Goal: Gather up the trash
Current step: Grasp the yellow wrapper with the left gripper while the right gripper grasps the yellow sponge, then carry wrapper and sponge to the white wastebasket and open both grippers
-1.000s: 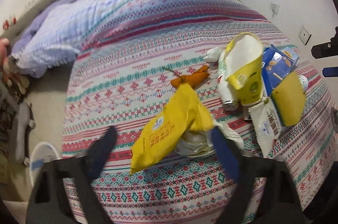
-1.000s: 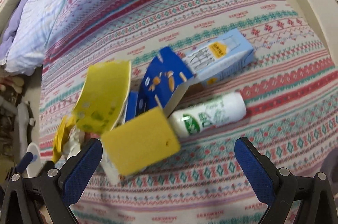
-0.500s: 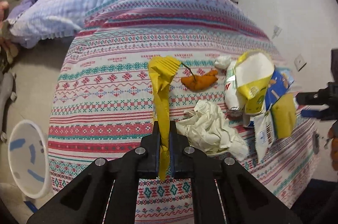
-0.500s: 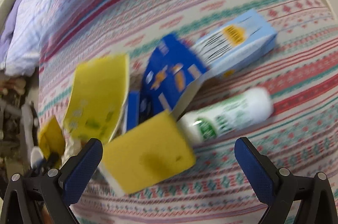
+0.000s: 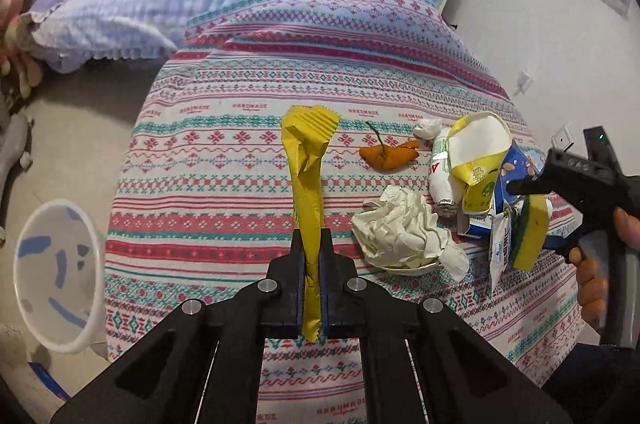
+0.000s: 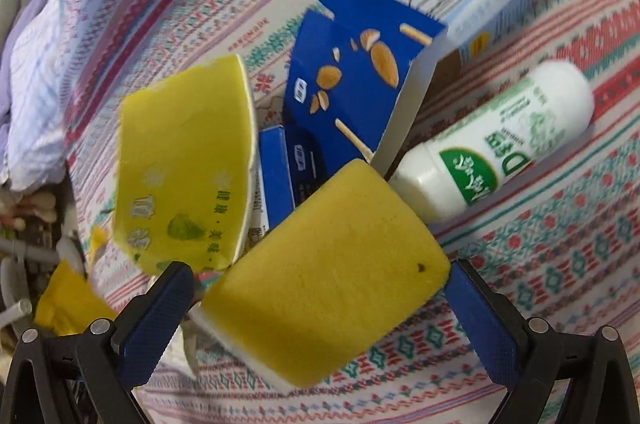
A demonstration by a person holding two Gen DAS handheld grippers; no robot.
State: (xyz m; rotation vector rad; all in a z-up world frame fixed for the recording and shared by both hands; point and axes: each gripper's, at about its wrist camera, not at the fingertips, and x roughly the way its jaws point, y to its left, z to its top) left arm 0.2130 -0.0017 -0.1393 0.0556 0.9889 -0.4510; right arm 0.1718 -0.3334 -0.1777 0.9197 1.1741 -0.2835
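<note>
Patterned bedspread (image 5: 240, 183) carries the trash; we note the white plastic bin (image 5: 56, 276) on the floor at its left. Our left gripper (image 5: 312, 264) is clamped on the crumpled yellow wrapper (image 5: 308, 163), which may slip through the thin pinch. Our right gripper (image 6: 320, 308) stands apart around the yellow sponge (image 6: 320, 276); closing there risks dragging the neighbouring blue cardboard box (image 6: 352, 71) along.
</note>
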